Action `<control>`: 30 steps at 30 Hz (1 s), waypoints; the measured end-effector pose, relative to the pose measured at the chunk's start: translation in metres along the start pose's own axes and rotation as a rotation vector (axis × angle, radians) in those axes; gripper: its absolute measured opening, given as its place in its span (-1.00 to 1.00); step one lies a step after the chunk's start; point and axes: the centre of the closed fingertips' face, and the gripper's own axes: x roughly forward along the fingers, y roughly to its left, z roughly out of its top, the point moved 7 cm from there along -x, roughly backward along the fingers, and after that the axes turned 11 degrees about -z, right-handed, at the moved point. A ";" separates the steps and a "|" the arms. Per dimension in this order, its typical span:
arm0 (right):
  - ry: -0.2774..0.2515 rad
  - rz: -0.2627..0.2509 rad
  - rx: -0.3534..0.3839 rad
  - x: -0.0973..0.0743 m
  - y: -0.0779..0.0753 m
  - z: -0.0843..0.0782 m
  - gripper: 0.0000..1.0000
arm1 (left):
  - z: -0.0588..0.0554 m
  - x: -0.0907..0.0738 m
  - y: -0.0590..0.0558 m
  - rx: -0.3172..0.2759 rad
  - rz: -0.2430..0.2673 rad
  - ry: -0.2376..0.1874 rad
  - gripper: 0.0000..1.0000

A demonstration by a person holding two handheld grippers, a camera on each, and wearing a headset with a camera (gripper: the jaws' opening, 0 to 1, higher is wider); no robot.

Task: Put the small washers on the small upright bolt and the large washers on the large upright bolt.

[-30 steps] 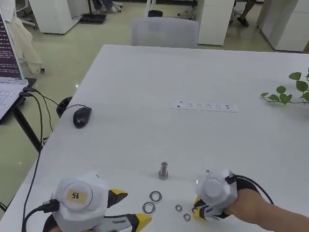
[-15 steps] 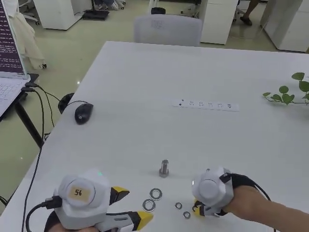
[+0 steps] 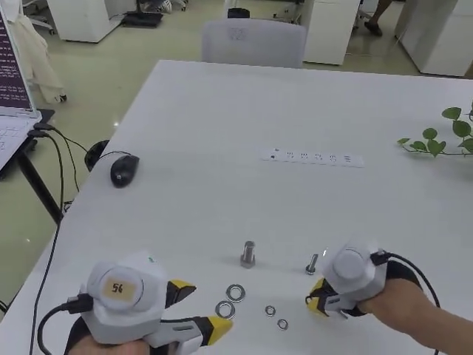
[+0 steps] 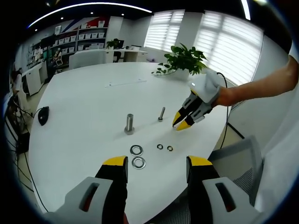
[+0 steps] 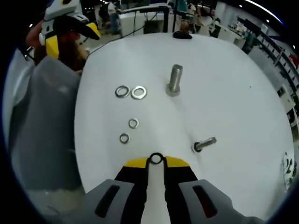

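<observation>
We see no washer on either bolt yet. Our right gripper (image 5: 156, 163) pinches one small washer (image 5: 156, 159), just near of the small bolt (image 5: 204, 143). Two small washers (image 3: 270, 310) and two large washers (image 3: 236, 293) lie on the table (image 3: 222, 148), near of the large bolt (image 3: 248, 254). Our left gripper (image 4: 157, 163) is spread and holds nothing.

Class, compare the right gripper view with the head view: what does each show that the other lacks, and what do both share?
Right gripper view: a small washer pinched between the right gripper's jaw tips. Head view: a power strip and a laptop. Both: the large bolt, the small bolt, two large washers and two loose small washers on the table.
</observation>
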 end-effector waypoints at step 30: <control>0.087 0.014 -0.147 0.000 -0.069 0.038 -0.74 | -0.001 -0.007 0.004 -0.015 0.027 -0.010 -0.01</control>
